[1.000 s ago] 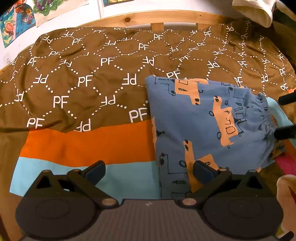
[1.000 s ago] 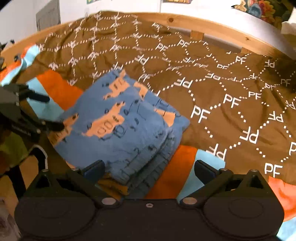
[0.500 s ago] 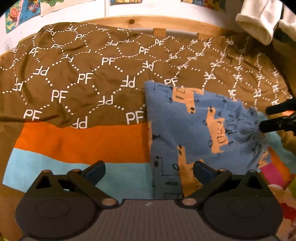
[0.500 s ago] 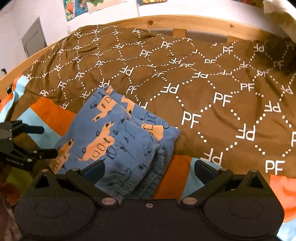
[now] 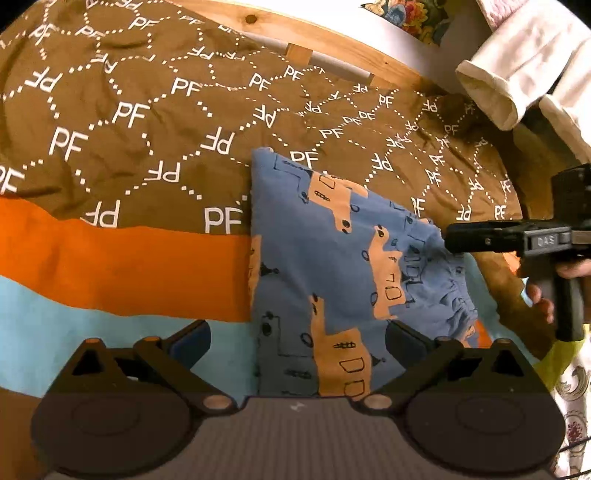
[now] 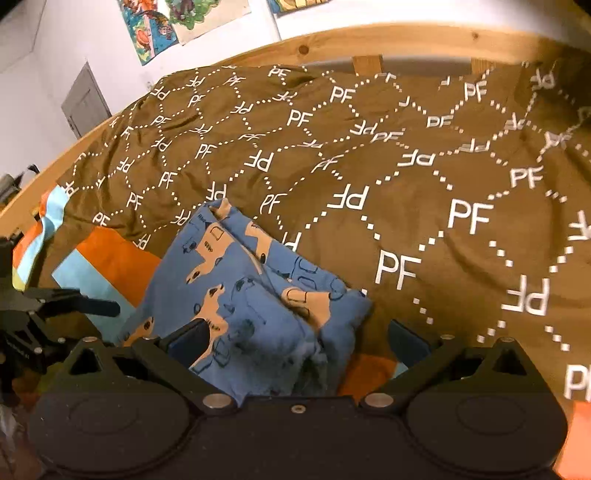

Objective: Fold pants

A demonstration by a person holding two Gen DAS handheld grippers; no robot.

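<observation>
The blue pants (image 5: pixel 332 266) with orange truck prints lie folded into a compact stack on the brown "PF" blanket (image 5: pixel 155 122). My left gripper (image 5: pixel 299 338) is open and empty, just in front of the stack's near edge. My right gripper (image 6: pixel 295 338) is open and empty, its fingers either side of the waistband end of the pants (image 6: pixel 251 295). From the left wrist view the right gripper (image 5: pixel 476 240) shows at the right, tips at the waistband edge. The left gripper (image 6: pixel 85 302) shows at the left of the right wrist view.
The blanket has orange (image 5: pixel 122 269) and light blue (image 5: pixel 74 332) stripes near me. A wooden bed frame (image 6: pixel 369 40) runs along the back. White cloth (image 5: pixel 517 66) hangs at the upper right. Posters (image 6: pixel 177 22) are on the wall.
Both grippers have drawn nearer to the folded pants and tilted. The right gripper now sits right at the waistband end. The pants have not moved.
</observation>
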